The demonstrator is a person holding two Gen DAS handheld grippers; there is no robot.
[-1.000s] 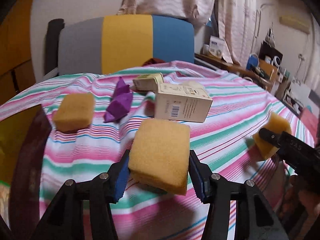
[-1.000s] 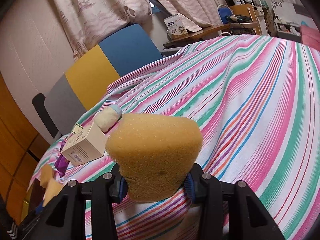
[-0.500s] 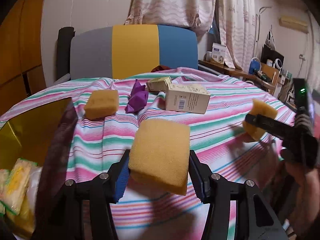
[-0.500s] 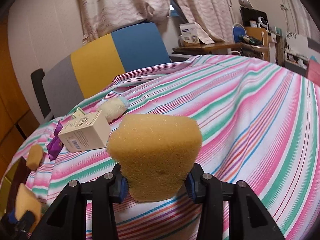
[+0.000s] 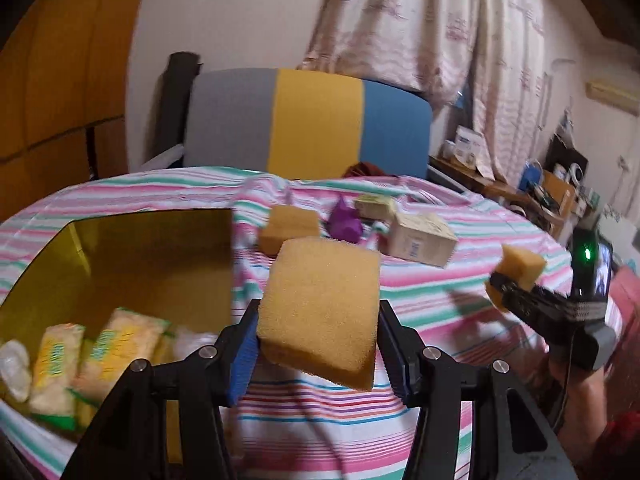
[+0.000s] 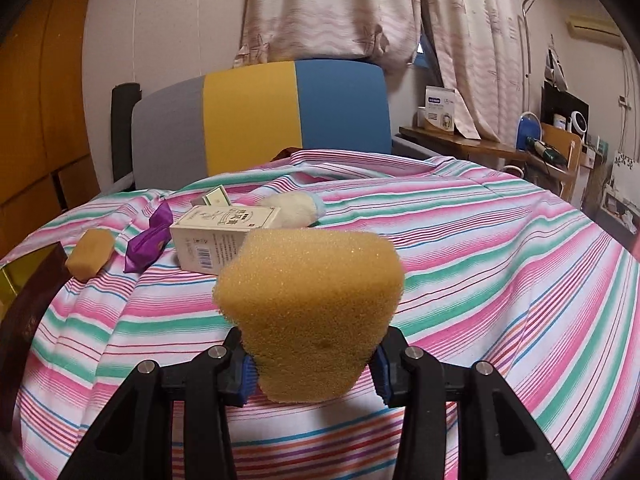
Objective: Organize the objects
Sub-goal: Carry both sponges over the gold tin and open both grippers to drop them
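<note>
My left tongs (image 5: 318, 350) are clamped on a flat yellow sponge (image 5: 320, 308), blue pads pressing its two sides, and it hangs in the air above the striped cloth (image 5: 420, 292) that covers the tabletop. Just to its left I see the gold-lined box (image 5: 120, 248), open on top, with yellow-and-white packets (image 5: 96, 356) lying in its near end. My right tongs (image 6: 312, 372) are squeezed on a second sponge (image 6: 310, 312), thicker and rounded (its lower part pinched narrow between the pads), also clear of the cloth. From the left camera I can see those right tongs off to the right with that sponge held up, a hand (image 5: 576, 396) below them.

A third sponge (image 6: 91, 254) lies loose on the cloth near the box corner. Just beside it sits a purple wrapper (image 6: 150, 238), then a beige carton (image 6: 220, 236) on its side, with a smaller carton (image 6: 214, 199) and a pale plush thing (image 6: 292, 209) behind it. A grey, yellow and blue chair back (image 6: 260, 120) stands beyond the tabletop.
</note>
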